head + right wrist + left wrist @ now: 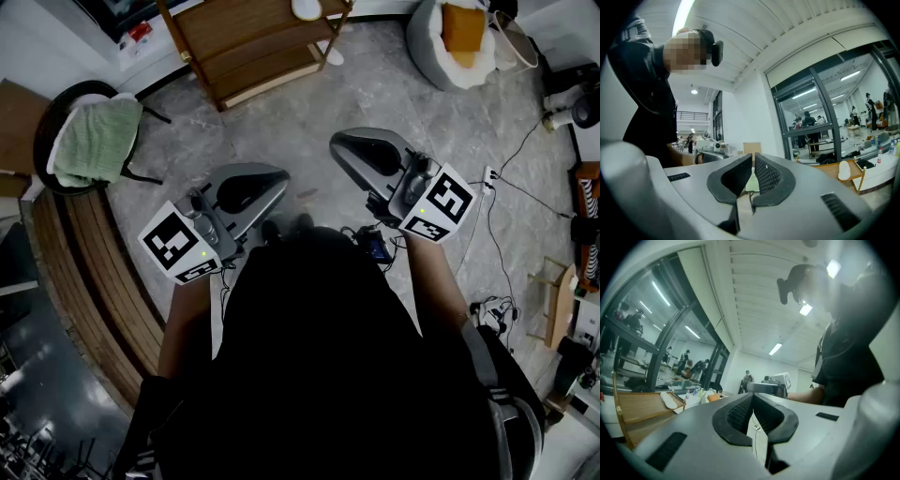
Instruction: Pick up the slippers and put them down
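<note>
Meeting at the tips with nothing between: jaws of left gripper (752,397) and right gripper (753,158), both level; flat white slipper (307,7) on brown wooden slatted shelf (253,28), well apart ahead; step judged: approach, nothing lifted yet; next move calls for parting jaws and reaching forward; grey stone floor (281,122) between lies open; green-towelled round chair (94,141) left, white beanbag (427,42) right
</note>
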Motion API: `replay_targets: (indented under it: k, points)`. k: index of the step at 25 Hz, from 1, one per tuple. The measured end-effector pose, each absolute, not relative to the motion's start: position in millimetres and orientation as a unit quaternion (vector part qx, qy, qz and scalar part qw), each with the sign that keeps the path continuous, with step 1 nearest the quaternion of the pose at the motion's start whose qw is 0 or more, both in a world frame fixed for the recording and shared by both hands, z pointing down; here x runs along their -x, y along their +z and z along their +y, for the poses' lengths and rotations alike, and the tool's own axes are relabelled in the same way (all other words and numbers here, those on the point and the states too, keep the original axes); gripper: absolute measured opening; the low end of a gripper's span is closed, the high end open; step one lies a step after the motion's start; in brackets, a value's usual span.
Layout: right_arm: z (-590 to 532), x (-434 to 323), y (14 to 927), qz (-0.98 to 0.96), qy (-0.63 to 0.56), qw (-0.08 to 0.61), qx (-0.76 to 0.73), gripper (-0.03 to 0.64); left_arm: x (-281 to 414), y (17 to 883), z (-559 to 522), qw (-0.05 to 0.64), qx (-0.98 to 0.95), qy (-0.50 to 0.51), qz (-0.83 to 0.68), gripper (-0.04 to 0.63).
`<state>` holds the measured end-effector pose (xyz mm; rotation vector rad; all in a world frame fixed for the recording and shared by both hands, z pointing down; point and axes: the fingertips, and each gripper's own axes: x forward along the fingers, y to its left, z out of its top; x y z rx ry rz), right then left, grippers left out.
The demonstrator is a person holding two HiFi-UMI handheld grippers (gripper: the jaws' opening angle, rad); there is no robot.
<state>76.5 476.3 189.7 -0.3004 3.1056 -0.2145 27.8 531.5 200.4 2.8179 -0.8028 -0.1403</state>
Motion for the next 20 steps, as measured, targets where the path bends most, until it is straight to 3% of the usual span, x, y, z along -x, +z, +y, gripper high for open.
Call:
replay_targets:
  k: [11,17,20]
  points:
    - [519.0,-96.2,203.2,0.997,-0.053,-0.05,0.011,0.031,-58.5,193.1,535.0,0.093,-0.952,-0.027,-0.29,0.011]
    - [513.0,-105.7,199.5,0.994,-0.11,0.001,-0.005,0.031,-65.1,199.4,531.6,0.114,-0.958,-0.024,-0.261,0.011]
    - [515.2,-112.7,201.5,0.995,-0.1,-0.014,-0.009,0.031,-88.3,201.7,540.6,0.121,-0.968,-0.009,-0.219,0.011]
